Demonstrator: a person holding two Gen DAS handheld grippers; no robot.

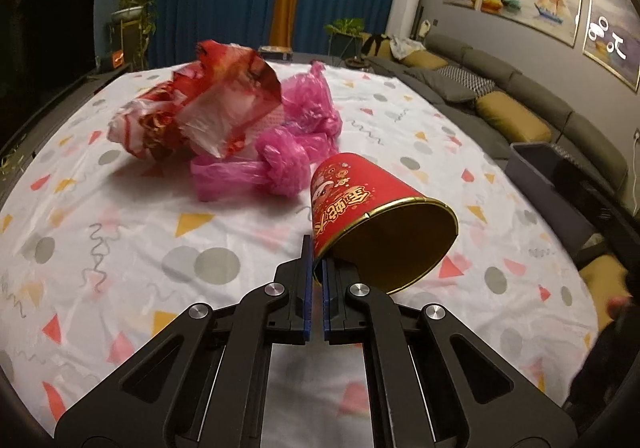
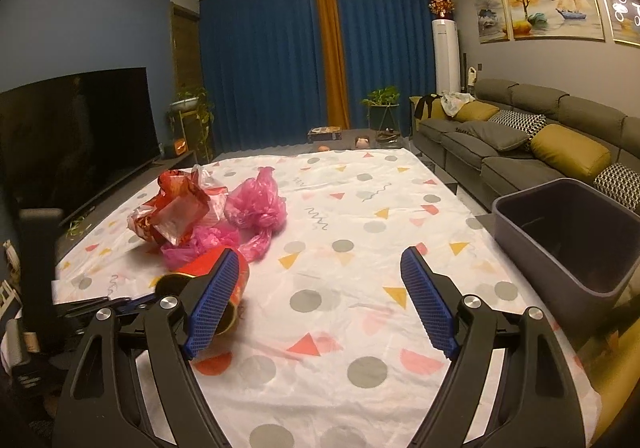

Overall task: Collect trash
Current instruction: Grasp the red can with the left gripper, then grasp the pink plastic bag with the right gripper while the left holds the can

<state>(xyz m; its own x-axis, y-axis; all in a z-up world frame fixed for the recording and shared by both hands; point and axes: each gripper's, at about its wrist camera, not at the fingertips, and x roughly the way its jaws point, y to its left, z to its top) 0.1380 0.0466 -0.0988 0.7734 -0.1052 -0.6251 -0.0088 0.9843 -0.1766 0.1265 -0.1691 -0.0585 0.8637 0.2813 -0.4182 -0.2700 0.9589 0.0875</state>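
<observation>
Item: red paper cup with gold rim (image 1: 372, 224), tipped on its side, rim wall pinched between left gripper (image 1: 317, 268) jaws. Right gripper (image 2: 318, 288): jaws wide apart, nothing between them, above the patterned white cloth on the bench (image 2: 340, 208).

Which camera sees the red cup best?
The left wrist view: the red cup lies on its side, gold inside showing, its rim pinched by the left tongs. In the right wrist view the right tongs mostly hide it.

Both wrist cameras look forward and downward, low over the table (image 1: 120, 248); both views share the red cup (image 1: 360, 208) and the far curtains (image 2: 264, 60).
</observation>
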